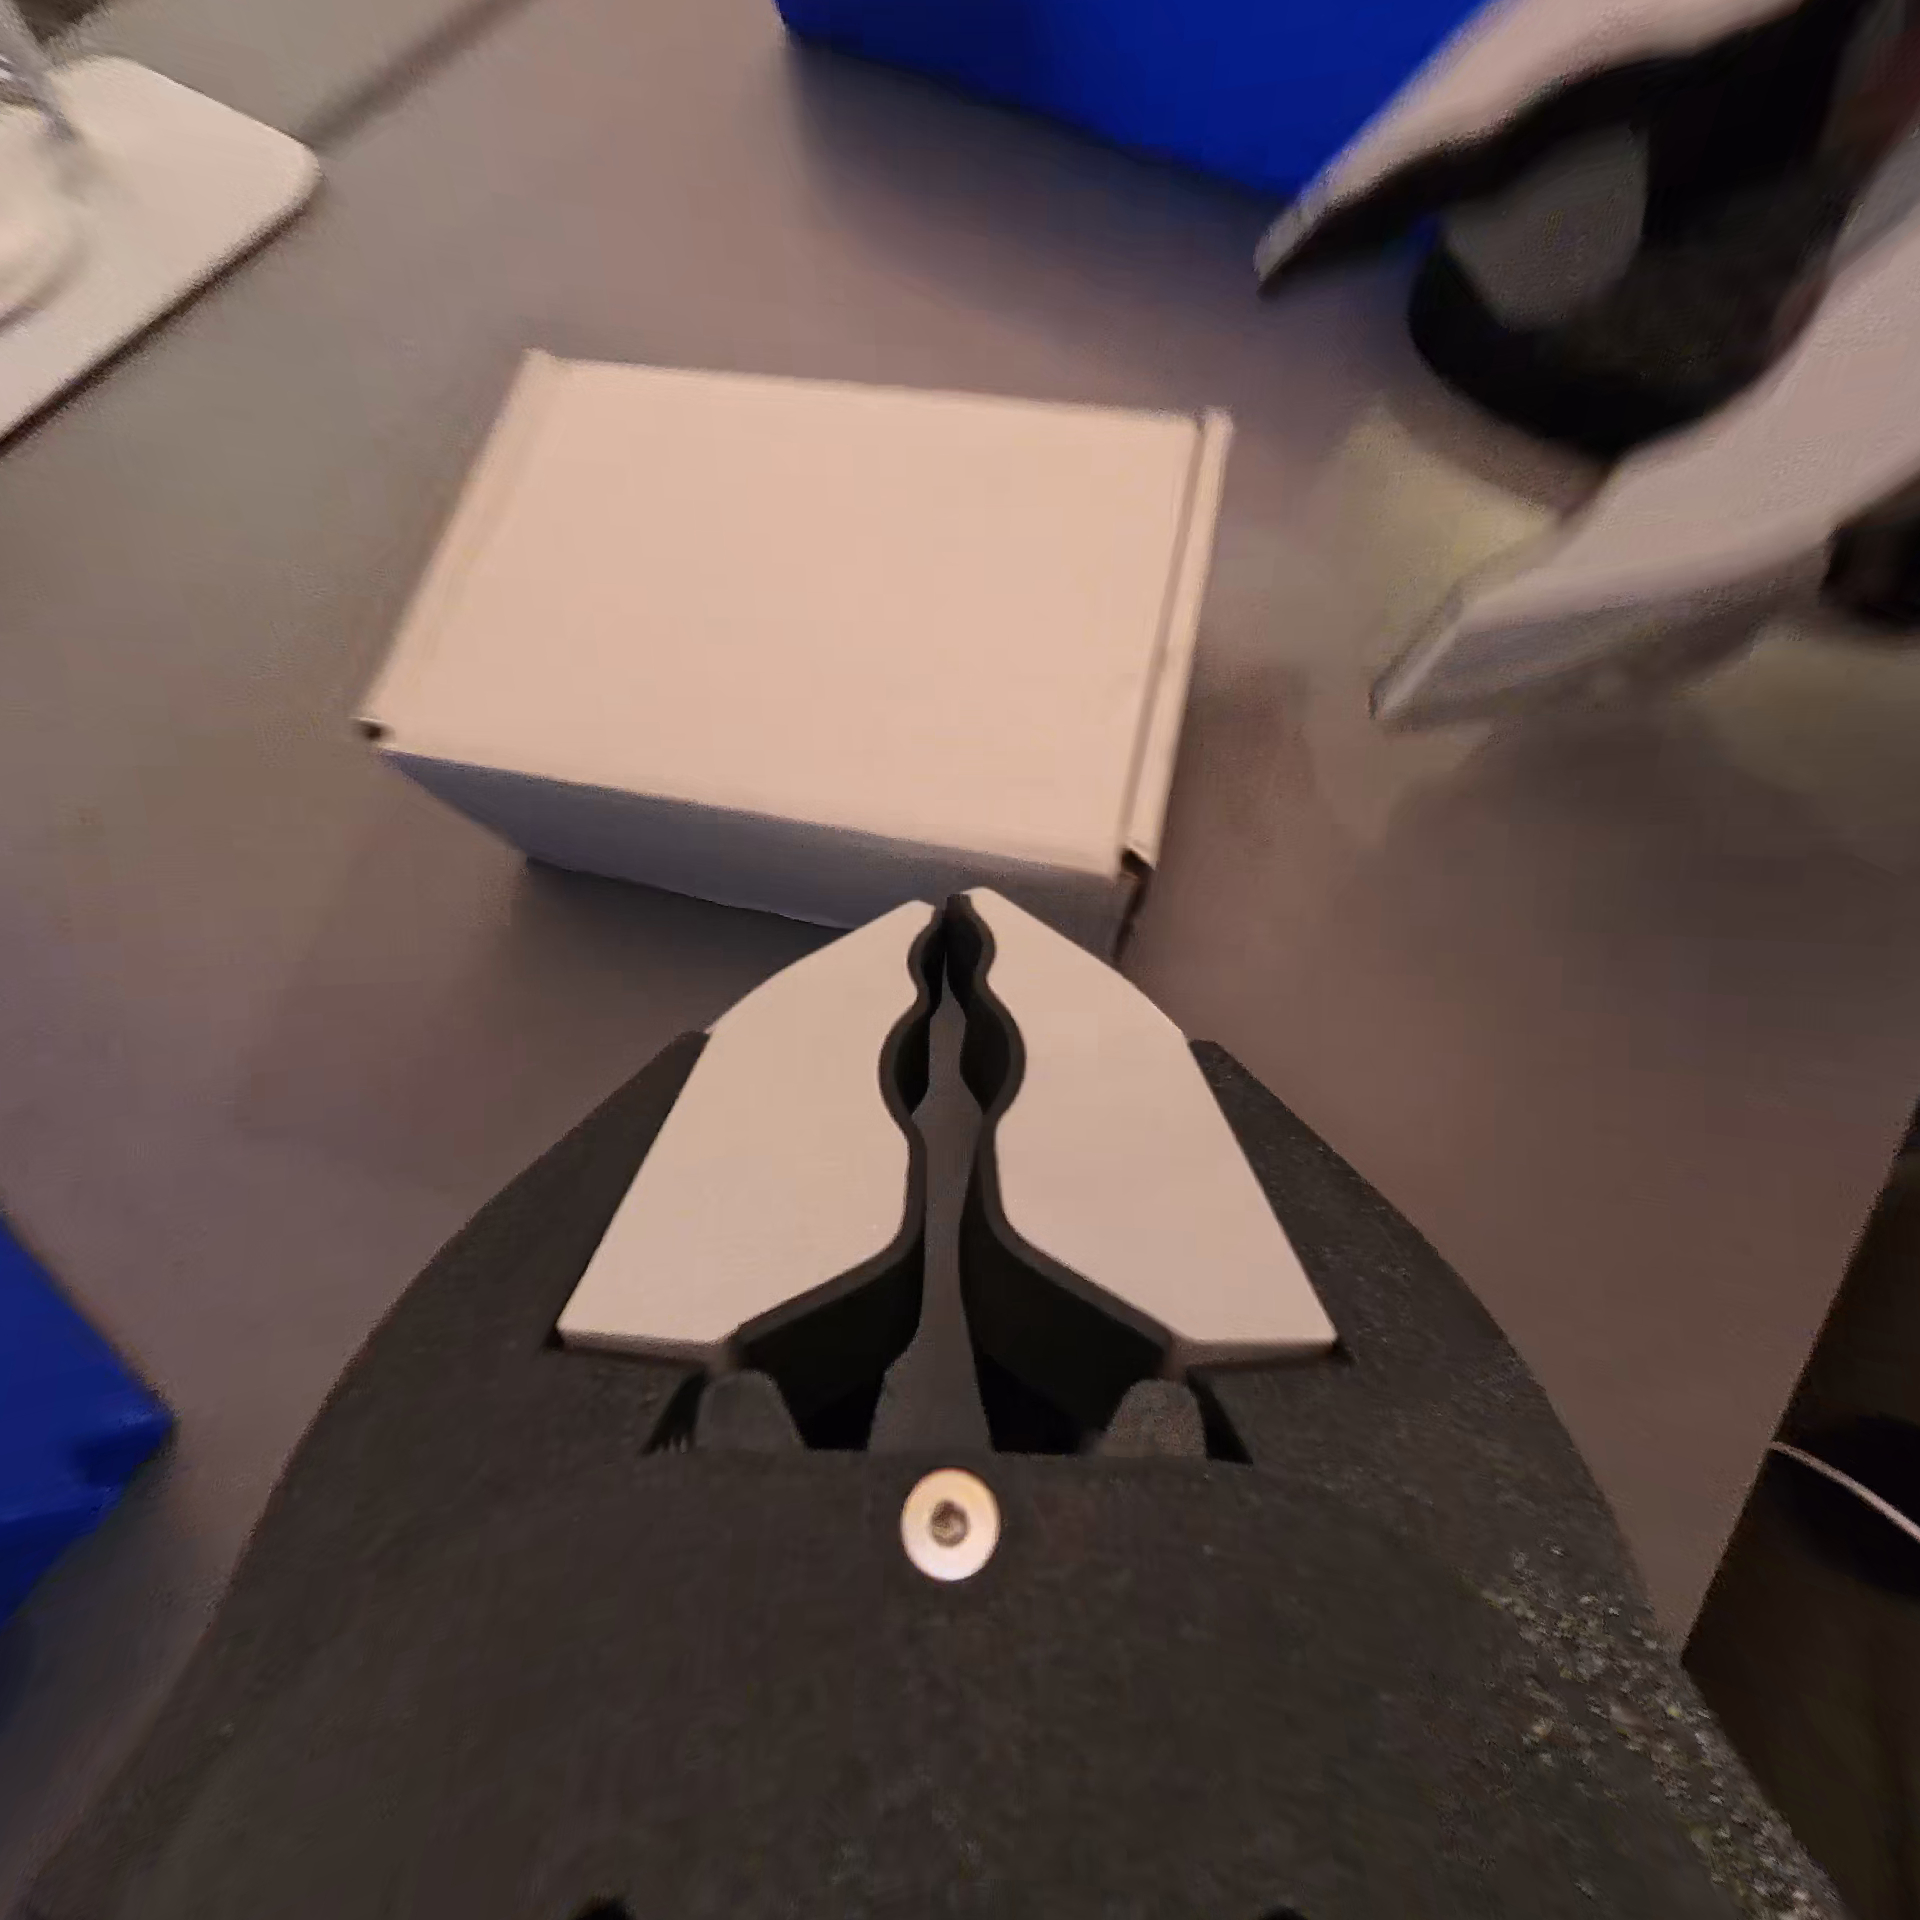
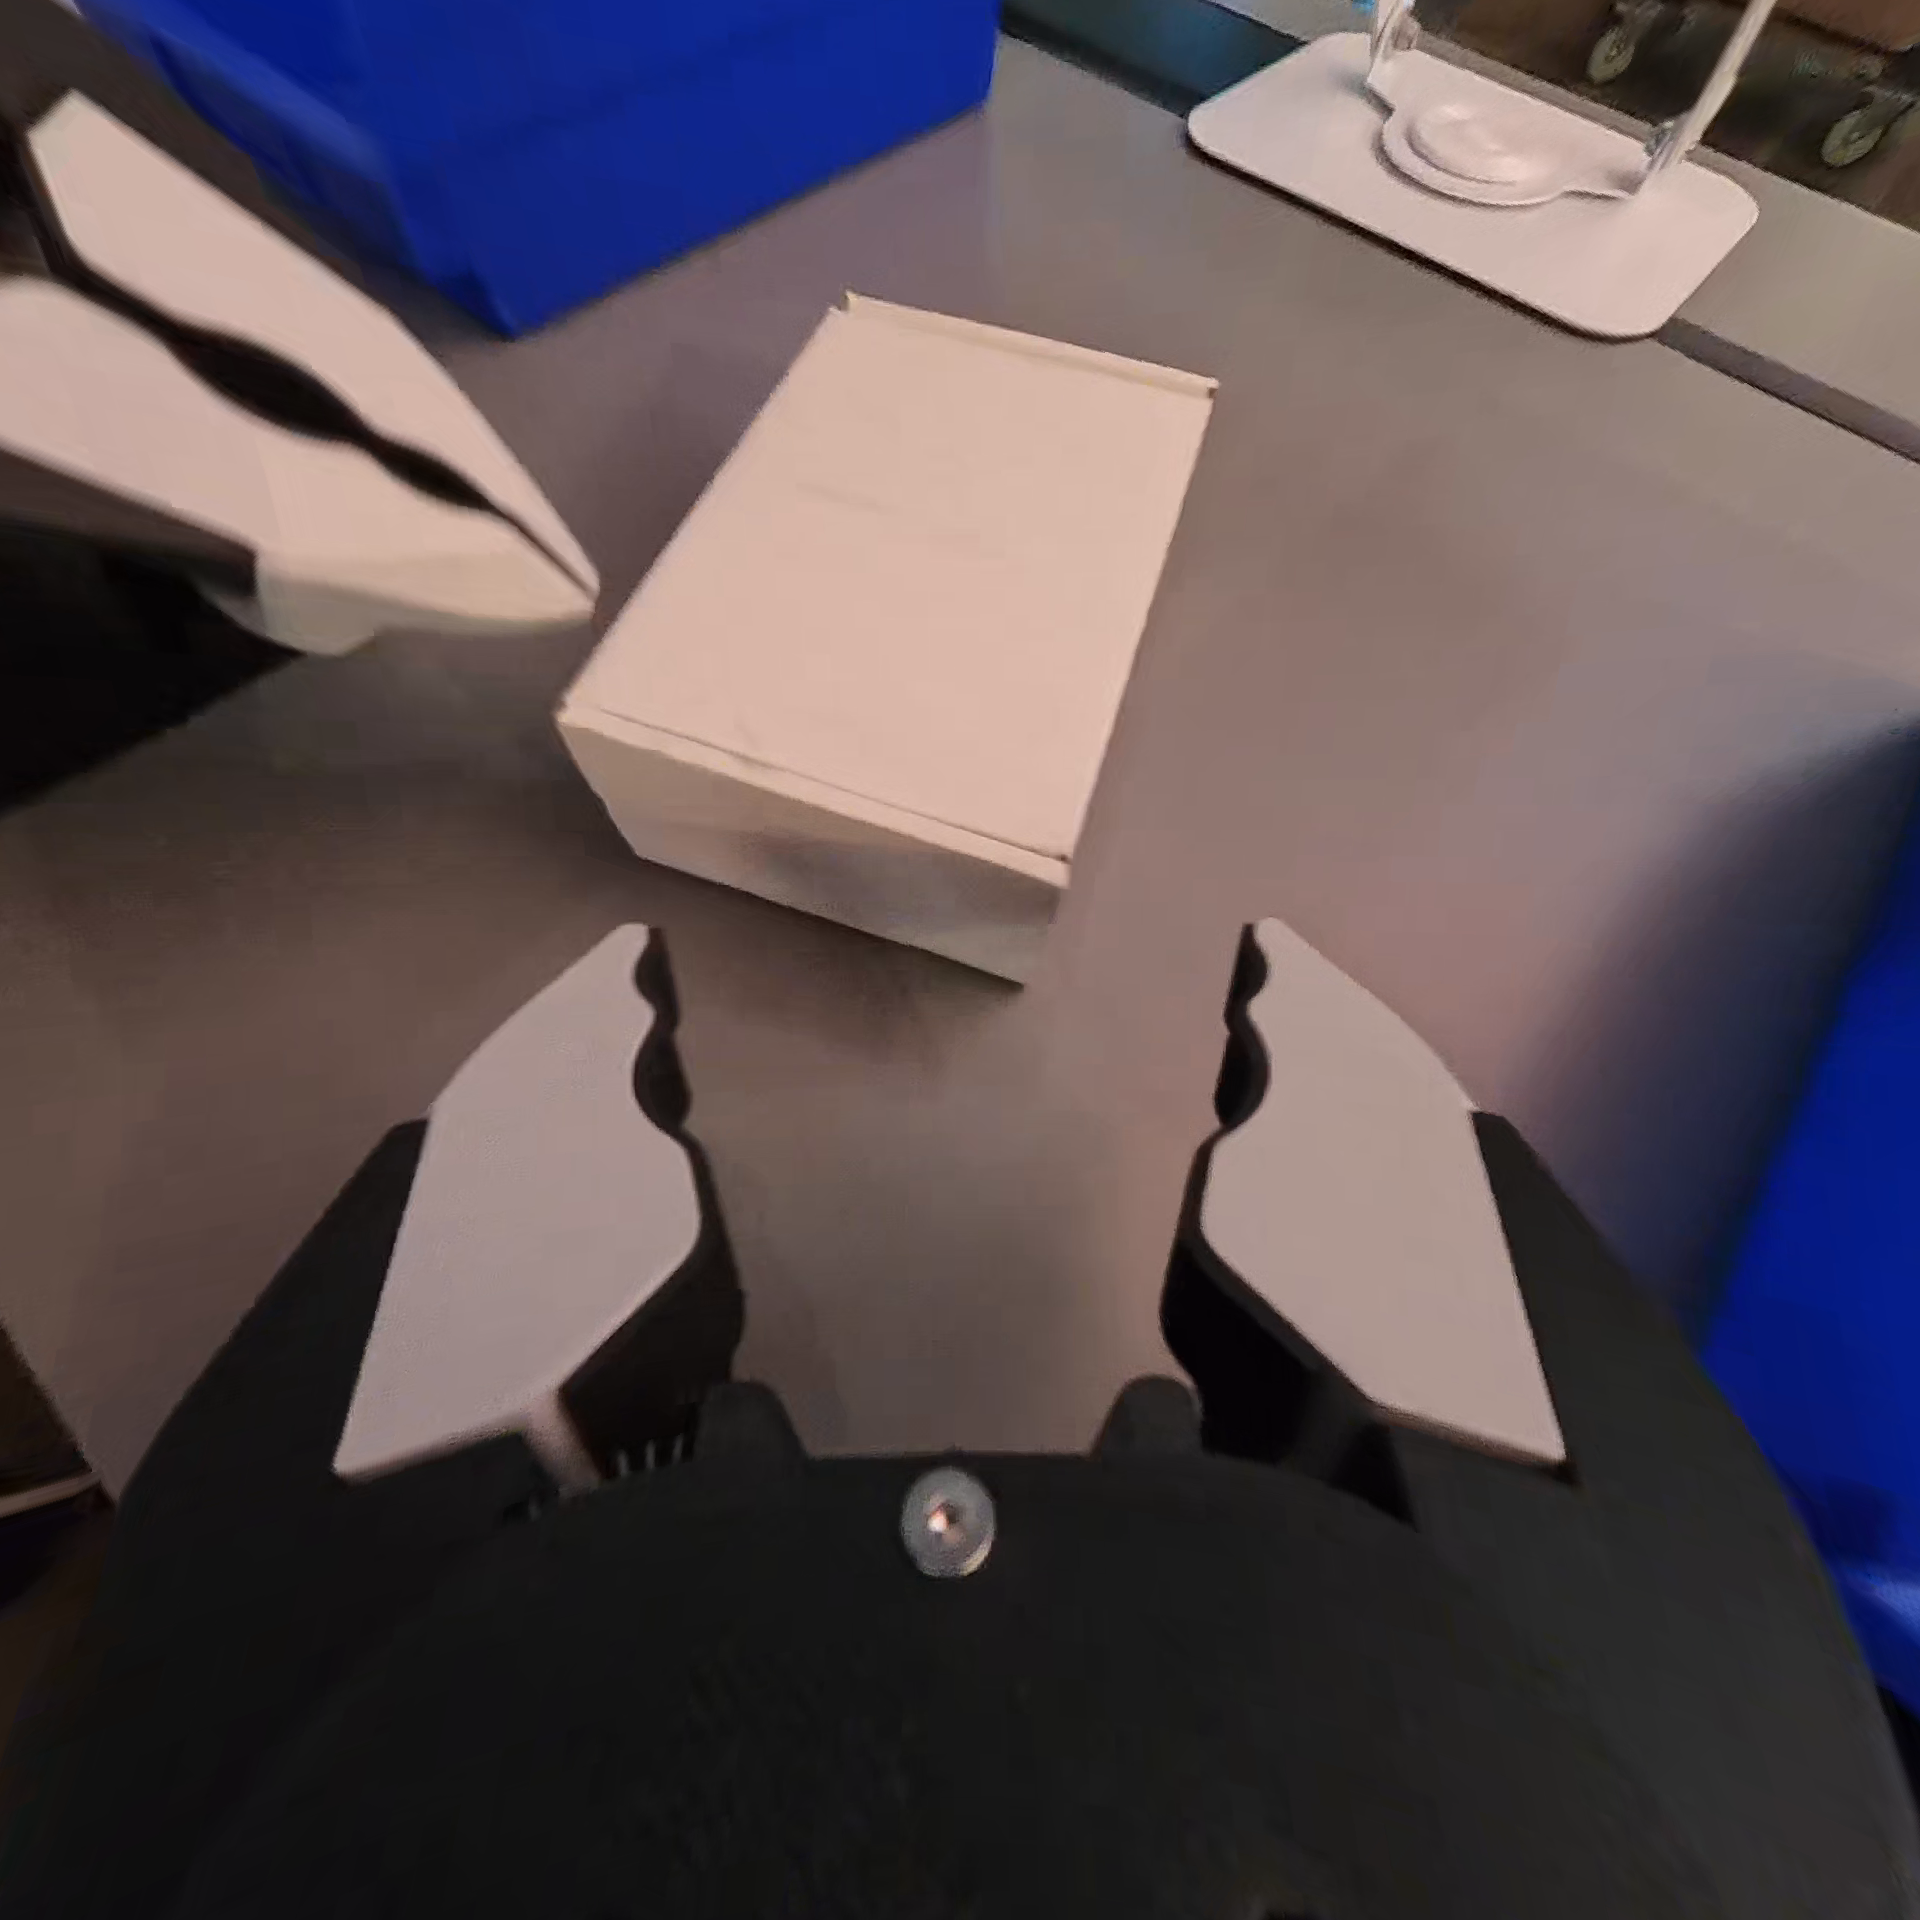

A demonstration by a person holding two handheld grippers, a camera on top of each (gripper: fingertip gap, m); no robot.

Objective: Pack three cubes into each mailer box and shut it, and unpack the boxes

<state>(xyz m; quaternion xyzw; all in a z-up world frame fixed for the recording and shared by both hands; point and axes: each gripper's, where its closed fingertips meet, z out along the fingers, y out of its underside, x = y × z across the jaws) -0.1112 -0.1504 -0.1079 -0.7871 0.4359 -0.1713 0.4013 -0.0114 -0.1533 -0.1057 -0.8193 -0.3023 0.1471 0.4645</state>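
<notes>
Box (image 1: pixel 800 613): white, lid down, on grey table (image 1: pixel 260 987), between both grippers.
Left gripper (image 1: pixel 951 902): clenched, empty, just short of the box.
Right gripper (image 2: pixel 951 935): spread wide, empty, near the box.

A workbench in what looks like a lab or test room: a smooth grey tabletop (image 2: pixel 1455 727), bright blue plastic bins (image 2: pixel 582 135) along its edges, a clear acrylic stand on a flat white base plate (image 2: pixel 1538 239), and blurred caster wheels (image 2: pixel 1860 125) beyond.

Dim warm light, motion-blurred, wide-angle edges.
</notes>
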